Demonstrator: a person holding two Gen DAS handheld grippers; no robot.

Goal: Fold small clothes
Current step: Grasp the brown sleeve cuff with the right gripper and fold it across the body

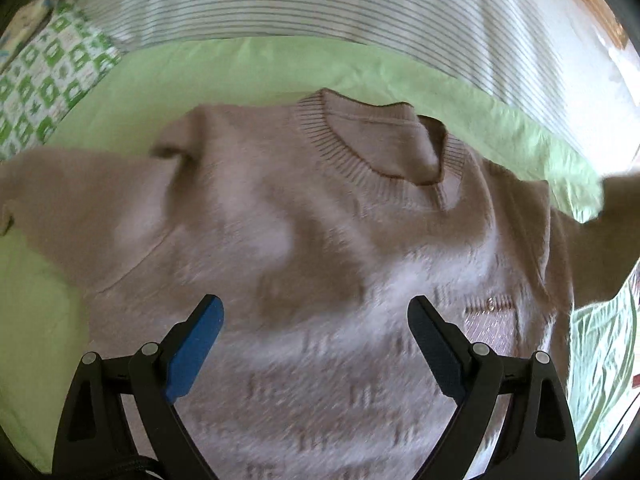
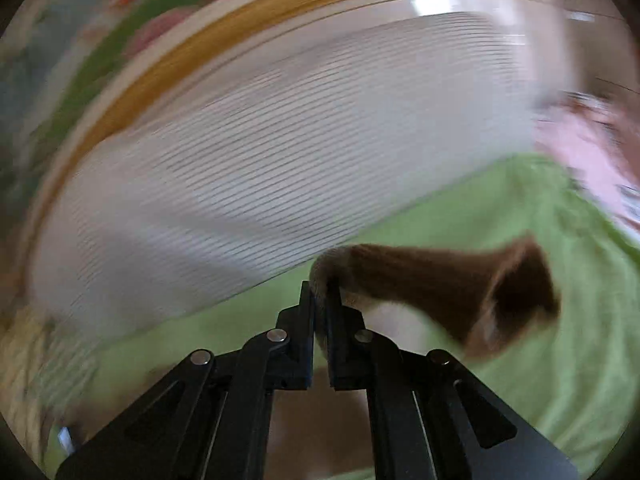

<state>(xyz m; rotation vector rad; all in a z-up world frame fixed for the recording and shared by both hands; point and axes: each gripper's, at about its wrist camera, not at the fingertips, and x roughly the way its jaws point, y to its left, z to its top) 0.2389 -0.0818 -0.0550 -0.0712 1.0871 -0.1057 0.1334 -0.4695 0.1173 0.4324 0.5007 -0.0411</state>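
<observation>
A small brown knit sweater lies face up on a green sheet, its ribbed collar at the far side and both sleeves spread out. My left gripper is open and empty, hovering over the sweater's chest. My right gripper is shut on the sweater's sleeve, holding it off the green sheet; the cuff hangs out to the right. This view is blurred by motion.
A white striped cloth lies beyond the green sheet, also in the right wrist view. A green-and-white patterned cloth is at the far left. A wooden edge runs at the far right.
</observation>
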